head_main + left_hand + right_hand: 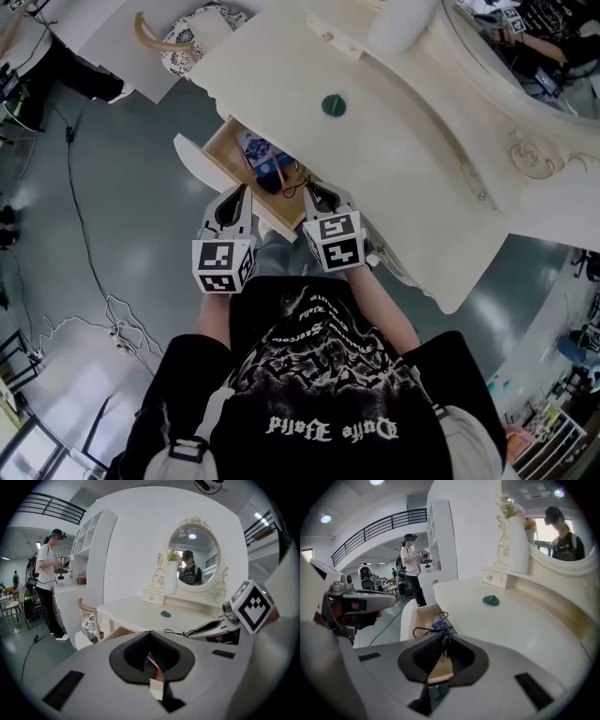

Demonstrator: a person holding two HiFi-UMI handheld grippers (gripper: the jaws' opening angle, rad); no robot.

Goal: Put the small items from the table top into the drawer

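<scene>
A small dark green item [334, 105] [165, 613] [491, 600] lies on the cream dressing table [403, 169]. The table's wooden drawer [225, 150] [423, 613] stands pulled out, with a blue packet [258, 150] inside. Both grippers hover side by side over the drawer's near end. My right gripper [307, 186] [444, 632] is shut on a thin black cord [295, 178] [423, 629] that loops out past its tips above the drawer. My left gripper [242, 187] [151, 632] is just to its left, with its jaws together and nothing seen between them.
A white vase [398, 23] [516, 541] and an oval mirror [193, 557] stand at the back of the table. A chair [178, 42] [89, 616] sits beside the table's far end. Cables [103, 300] trail over the grey floor. Another person [47, 573] stands by a white shelf unit [89, 541].
</scene>
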